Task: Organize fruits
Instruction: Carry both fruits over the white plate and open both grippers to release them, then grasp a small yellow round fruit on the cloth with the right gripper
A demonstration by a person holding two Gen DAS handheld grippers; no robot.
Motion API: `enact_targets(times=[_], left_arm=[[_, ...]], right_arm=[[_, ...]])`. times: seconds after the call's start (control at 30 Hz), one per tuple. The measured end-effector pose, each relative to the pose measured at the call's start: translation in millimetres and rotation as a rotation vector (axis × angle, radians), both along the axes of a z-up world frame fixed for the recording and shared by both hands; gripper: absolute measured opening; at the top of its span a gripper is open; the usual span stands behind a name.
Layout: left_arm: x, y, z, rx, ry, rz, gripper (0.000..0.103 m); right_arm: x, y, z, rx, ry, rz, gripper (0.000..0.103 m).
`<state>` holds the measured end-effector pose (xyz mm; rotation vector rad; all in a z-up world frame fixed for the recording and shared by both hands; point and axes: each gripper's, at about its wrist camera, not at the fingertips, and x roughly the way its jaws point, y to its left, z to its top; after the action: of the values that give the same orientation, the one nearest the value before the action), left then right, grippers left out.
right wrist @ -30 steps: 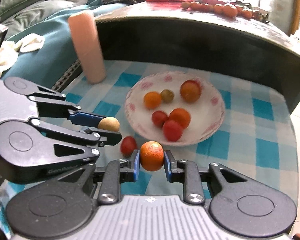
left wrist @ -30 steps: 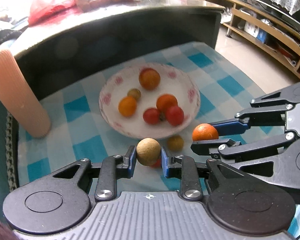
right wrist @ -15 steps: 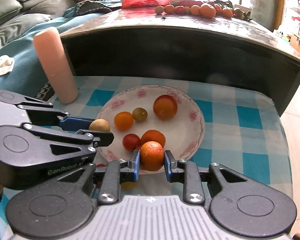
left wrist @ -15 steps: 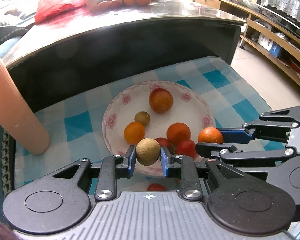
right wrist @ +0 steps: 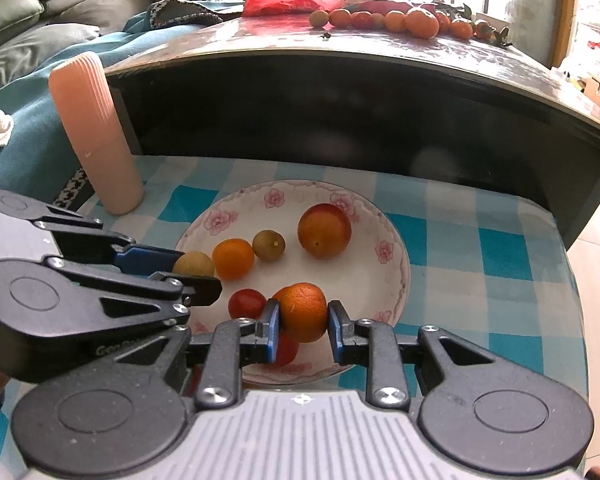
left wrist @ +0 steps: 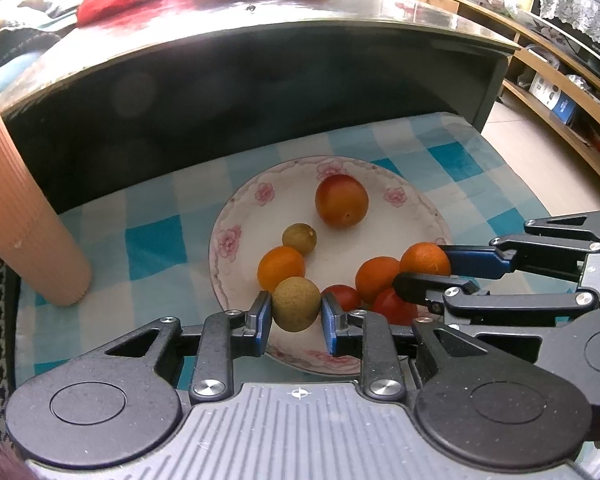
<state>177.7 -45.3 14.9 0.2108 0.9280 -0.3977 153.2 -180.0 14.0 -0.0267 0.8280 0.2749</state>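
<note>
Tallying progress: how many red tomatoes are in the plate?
2. One red tomato lies right of the left tool's brown fruit; the other below the right tool's orange, both near the plate's front rim. Tools may hide more.

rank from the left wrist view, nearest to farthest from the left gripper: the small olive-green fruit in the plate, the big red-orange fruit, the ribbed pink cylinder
1. Small olive-green fruit: in the plate, just ahead of the left gripper.
2. Big red-orange fruit: deeper in the plate, ahead and right.
3. Ribbed pink cylinder: off the plate, far left on the cloth.
</note>
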Motion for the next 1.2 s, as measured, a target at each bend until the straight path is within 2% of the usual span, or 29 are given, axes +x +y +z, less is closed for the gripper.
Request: enact_targets(times=[0.73,1.2], left_arm=[[2.5,1.4,3.8,-0.008,-0.017,0.018,0.037],[2.0,4.0,6.1,-0.008,-0.023,0.022,0.039]], right_arm=[[3.0,-1.6,2.2,-0.001,-0.04,-0.013,0.042],[5.3,-17.1,7.7,0.028,-0.055,-0.082,0.043]])
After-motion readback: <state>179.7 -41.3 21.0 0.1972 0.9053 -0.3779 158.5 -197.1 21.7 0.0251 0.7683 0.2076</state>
